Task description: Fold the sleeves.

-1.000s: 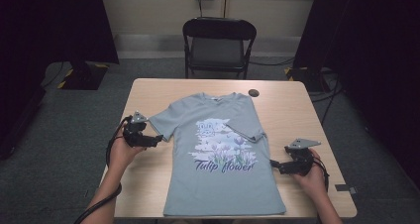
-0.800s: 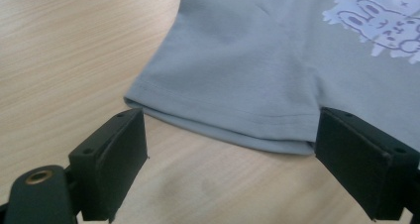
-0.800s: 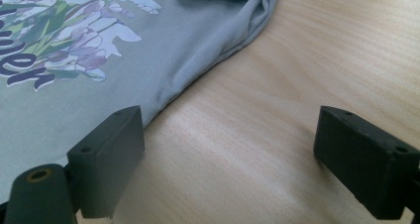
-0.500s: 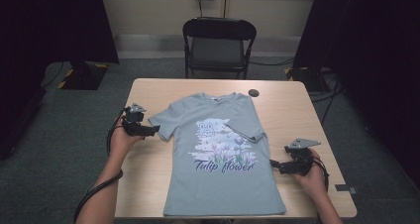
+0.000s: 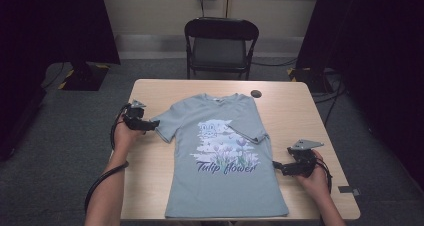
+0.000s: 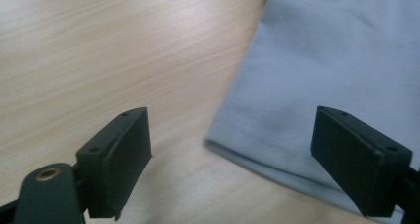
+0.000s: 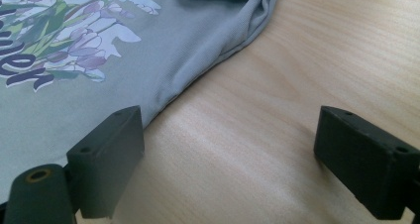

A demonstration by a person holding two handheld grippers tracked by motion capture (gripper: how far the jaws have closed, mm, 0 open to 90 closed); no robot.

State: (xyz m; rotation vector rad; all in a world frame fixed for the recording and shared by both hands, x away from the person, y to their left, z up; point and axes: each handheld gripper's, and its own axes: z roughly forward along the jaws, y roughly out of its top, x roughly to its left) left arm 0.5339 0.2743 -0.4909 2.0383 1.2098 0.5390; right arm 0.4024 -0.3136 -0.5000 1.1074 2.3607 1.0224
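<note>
Left gripper view looks along the left gripper (image 6: 233,154), whose jaws stand wide apart and grasp nothing. Their gap has just been narrowing slightly, and the hem corner of the left sleeve (image 6: 317,110) lies on the wood between them, untouched by either pad. The right gripper (image 7: 228,159) is likewise released, one jaw over the side edge of the T-shirt (image 7: 124,75) and the other over bare table (image 7: 307,85).

From above, the T-shirt (image 5: 220,161) lies face up and mostly flat in the middle of the table (image 5: 295,101), neck toward the far edge. Its right sleeve is already folded in over the chest, while the left sleeve (image 5: 167,128) is spread out just beside the left gripper (image 5: 152,124).

The likely risks come from the thinness of the fabric. Jaws that come down too high may close on air or pinch only the top layer of the sleeve, so the fold would drag crooked. A pull before the grip is firm could slide the whole shirt across the smooth wood and disturb the folded sleeve. The right gripper (image 5: 282,167) sits near the shirt's edge and could snag it if it shifted.

Printed on the chest, under a flower picture, are the words "Tulip flower" (image 5: 225,167). No brand label is legible.
</note>
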